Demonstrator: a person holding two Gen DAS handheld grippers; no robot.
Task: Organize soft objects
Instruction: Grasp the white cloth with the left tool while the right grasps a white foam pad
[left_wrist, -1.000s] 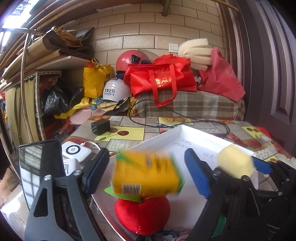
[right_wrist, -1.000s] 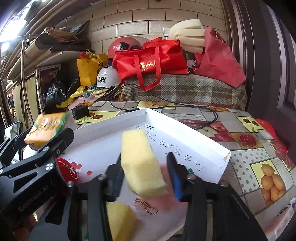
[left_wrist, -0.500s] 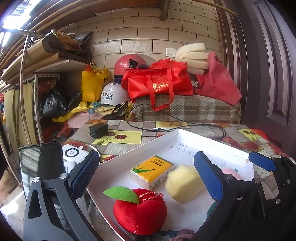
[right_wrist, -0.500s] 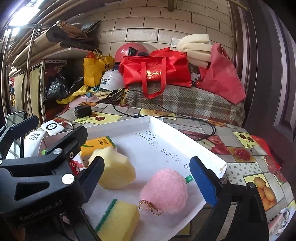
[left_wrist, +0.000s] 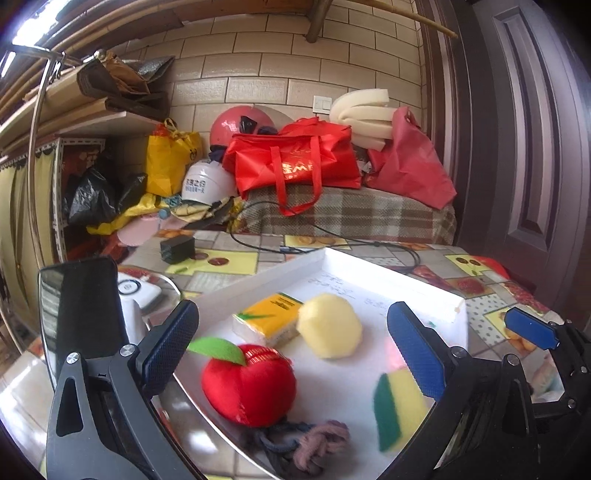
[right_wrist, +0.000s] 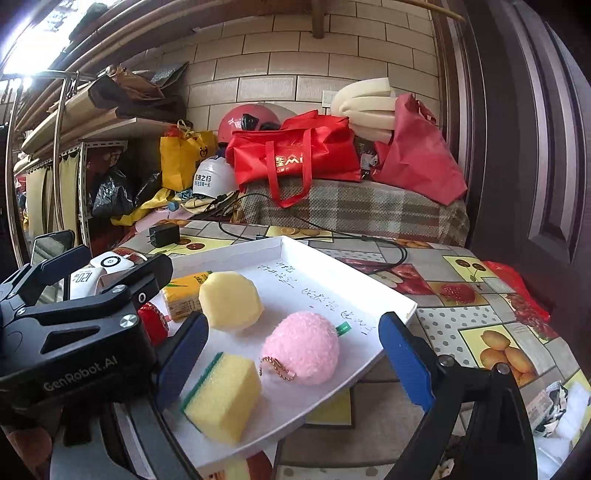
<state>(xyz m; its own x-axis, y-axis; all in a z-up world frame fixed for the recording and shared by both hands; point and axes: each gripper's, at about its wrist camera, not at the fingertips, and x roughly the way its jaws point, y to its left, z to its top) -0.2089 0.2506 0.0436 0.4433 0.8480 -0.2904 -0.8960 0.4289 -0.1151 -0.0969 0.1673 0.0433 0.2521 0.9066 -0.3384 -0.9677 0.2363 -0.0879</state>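
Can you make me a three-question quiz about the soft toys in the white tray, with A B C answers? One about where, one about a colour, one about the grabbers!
1. Where is the tissue pack?
A. in the tray
B. on the plaid blanket
C. in the left gripper

2. What colour is the fluffy ball?
A. blue
B. pink
C. black

3. How is the right gripper?
A. shut on the sponge
B. shut on the ball
C. open and holding nothing

Answers:
1 A: the pack lies in the tray beside the apple.
2 B: its fuzz is plainly pink.
3 C: its blue fingers stand wide apart, with the sponge and ball lying loose in the tray between them.
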